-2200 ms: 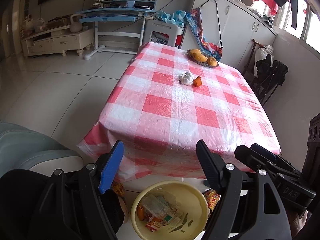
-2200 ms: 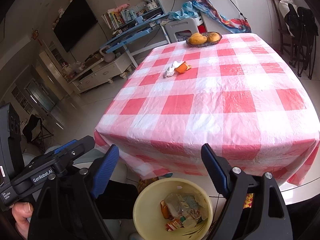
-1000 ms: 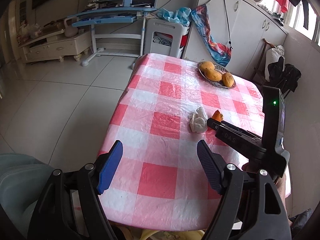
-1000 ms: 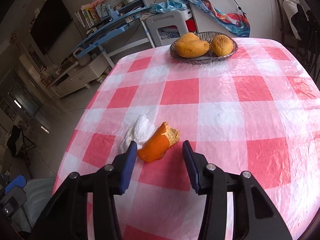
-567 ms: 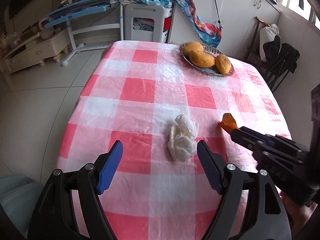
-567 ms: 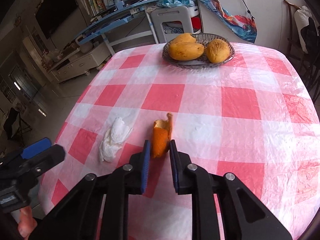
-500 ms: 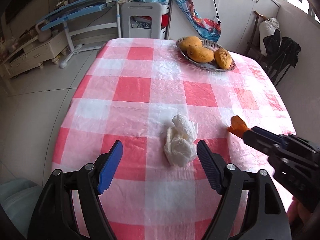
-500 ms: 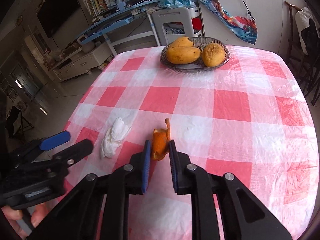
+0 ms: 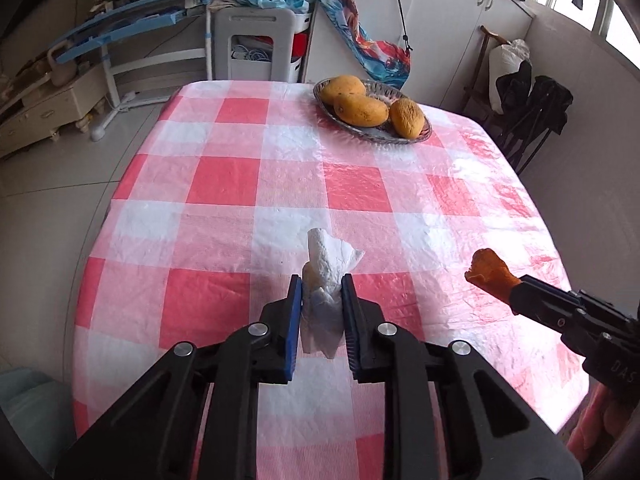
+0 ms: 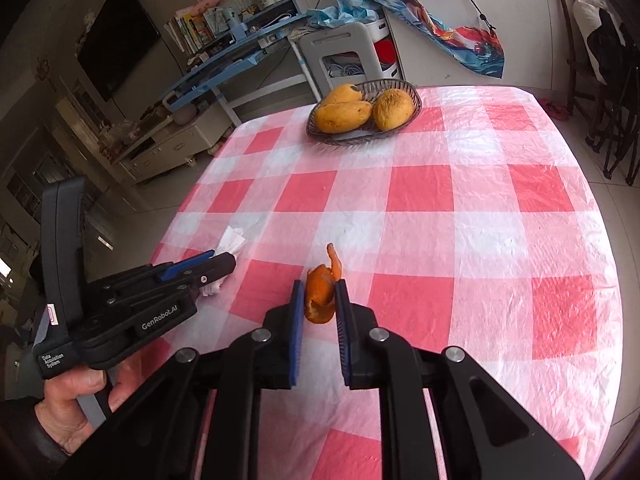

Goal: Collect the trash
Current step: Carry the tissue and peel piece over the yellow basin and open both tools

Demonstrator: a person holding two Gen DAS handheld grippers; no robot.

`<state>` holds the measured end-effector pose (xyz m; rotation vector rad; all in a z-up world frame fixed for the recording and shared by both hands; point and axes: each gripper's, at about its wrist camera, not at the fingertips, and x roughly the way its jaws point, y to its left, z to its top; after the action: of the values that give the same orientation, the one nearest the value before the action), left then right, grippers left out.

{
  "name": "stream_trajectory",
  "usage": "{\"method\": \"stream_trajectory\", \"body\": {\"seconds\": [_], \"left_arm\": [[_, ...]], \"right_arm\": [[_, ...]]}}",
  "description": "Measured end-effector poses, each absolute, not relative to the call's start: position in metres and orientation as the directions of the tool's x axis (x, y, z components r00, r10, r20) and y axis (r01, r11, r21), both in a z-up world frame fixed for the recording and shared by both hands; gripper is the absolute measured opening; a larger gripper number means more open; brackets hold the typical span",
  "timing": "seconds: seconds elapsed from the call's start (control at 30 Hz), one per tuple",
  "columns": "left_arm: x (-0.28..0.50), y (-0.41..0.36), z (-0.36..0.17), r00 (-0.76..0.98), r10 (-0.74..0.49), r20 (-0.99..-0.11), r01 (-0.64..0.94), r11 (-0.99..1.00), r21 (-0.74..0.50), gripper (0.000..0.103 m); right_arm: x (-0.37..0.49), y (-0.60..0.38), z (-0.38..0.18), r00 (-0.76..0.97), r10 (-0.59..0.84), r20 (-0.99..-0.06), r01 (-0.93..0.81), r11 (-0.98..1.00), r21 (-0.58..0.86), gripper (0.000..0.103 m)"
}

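My left gripper (image 9: 321, 288) is shut on a crumpled white tissue (image 9: 326, 270) and holds it above the red-and-white checked table (image 9: 240, 184). My right gripper (image 10: 319, 294) is shut on an orange peel (image 10: 320, 292) and holds it above the table (image 10: 460, 220). In the left wrist view the right gripper (image 9: 520, 292) enters from the right with the peel (image 9: 490, 272) at its tip. In the right wrist view the left gripper (image 10: 218, 266) shows at the left with the tissue (image 10: 232, 242) sticking out.
A shallow dish (image 9: 376, 130) with three yellow-orange fruits stands at the table's far end; it also shows in the right wrist view (image 10: 360, 136). A white stool (image 9: 256, 46), a blue desk and cabinets stand beyond. A dark folding chair (image 9: 532, 120) stands to the right.
My left gripper has closed on the tissue and lifted it off the table. My right gripper still holds the orange peel, raised a little higher.
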<state>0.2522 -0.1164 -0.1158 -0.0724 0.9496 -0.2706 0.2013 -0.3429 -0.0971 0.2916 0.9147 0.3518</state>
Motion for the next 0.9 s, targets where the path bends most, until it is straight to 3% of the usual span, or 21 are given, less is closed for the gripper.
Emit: {"method": "stream_trajectory", "body": {"seconds": [0.43, 0.8, 0.87, 0.9], "left_arm": [[0.142, -0.071, -0.069, 0.620, -0.308, -0.722, 0.194, 0.951, -0.239, 0.018], [0.051, -0.054, -0.081, 0.600, -0.254, -0.759, 0.173, 0.967, -0.187, 0.018], [0.036, -0.056, -0.090, 0.577, -0.247, -0.778, 0.165, 0.969, -0.185, 0.018], [0.028, -0.056, -0.095, 0.562, -0.247, -0.790, 0.161, 0.969, -0.188, 0.018]], "right_arm": [[0.120, -0.331, -0.066, 0.549, 0.578, -0.604, -0.254, 0.804, 0.538, 0.016], [0.009, -0.270, -0.122, 0.337, 0.639, -0.691, -0.292, 0.769, 0.569, 0.016], [0.002, -0.265, -0.130, 0.318, 0.612, -0.724, -0.277, 0.790, 0.547, 0.021], [-0.001, -0.265, -0.133, 0.321, 0.597, -0.735, -0.269, 0.802, 0.533, 0.033]]}}
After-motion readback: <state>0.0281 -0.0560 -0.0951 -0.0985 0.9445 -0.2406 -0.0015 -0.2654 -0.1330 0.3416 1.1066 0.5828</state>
